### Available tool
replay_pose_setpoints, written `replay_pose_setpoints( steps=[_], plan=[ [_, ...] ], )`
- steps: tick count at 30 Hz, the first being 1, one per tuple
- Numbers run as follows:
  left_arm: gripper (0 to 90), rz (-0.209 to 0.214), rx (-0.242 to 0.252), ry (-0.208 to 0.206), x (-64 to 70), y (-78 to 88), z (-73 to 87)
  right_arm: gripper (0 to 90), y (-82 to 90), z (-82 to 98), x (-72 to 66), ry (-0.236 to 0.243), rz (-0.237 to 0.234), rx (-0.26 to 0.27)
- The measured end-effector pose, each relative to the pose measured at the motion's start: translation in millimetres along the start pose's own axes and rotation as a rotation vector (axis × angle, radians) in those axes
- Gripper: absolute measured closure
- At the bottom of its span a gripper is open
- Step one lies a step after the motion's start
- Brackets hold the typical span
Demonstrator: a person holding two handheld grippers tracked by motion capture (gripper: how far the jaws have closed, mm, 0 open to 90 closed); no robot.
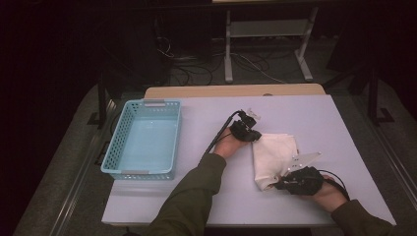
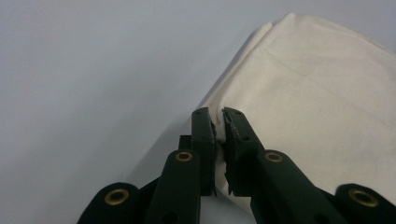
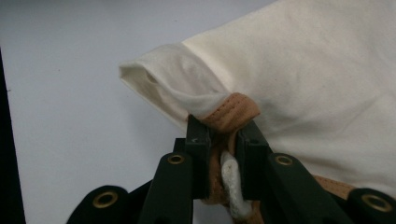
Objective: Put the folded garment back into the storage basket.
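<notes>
Cloth (image 1: 274, 156), cream and folded, lies right of centre in the high view, on the white table (image 1: 221, 206). Left gripper (image 1: 253, 135) pinches its upper-left edge, jaws clamped on the fabric. Right gripper (image 1: 278, 185), lower right, grips the tan strap (image 3: 231, 114) at the near corner. Blue basket (image 1: 118, 147) sits far left, well apart from both.

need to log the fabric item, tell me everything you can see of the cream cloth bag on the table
The cream cloth bag looks like plain woven cotton, folded flat into a rough rectangle right of the blue basket. It lies on the pale table. A tan stitched strap and a white cord show at its near corner, where the right gripper is clamped on them. The left gripper pinches the bag's far left edge.
</notes>
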State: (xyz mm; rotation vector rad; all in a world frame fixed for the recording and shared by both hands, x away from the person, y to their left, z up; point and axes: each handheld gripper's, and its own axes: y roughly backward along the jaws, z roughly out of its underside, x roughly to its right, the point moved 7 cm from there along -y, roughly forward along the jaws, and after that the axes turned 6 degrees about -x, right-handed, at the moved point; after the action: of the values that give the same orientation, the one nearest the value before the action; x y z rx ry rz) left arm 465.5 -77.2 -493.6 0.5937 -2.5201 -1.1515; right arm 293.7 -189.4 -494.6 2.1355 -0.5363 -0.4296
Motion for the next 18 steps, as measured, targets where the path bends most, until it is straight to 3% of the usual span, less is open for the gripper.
replay_pose_setpoints(
  steps=[9,18],
  plan=[
    [84.0,0.018,0.066,-0.021,7.6,18.0,-8.8,78.3,4.7,-1.6,2.1,-0.019,-0.026,0.015],
    [84.3,0.051,0.102,-0.058,25.1,32.9,-13.5,78.4,12.2,-5.2,4.5,-0.056,-0.052,0.059]
  ],
)
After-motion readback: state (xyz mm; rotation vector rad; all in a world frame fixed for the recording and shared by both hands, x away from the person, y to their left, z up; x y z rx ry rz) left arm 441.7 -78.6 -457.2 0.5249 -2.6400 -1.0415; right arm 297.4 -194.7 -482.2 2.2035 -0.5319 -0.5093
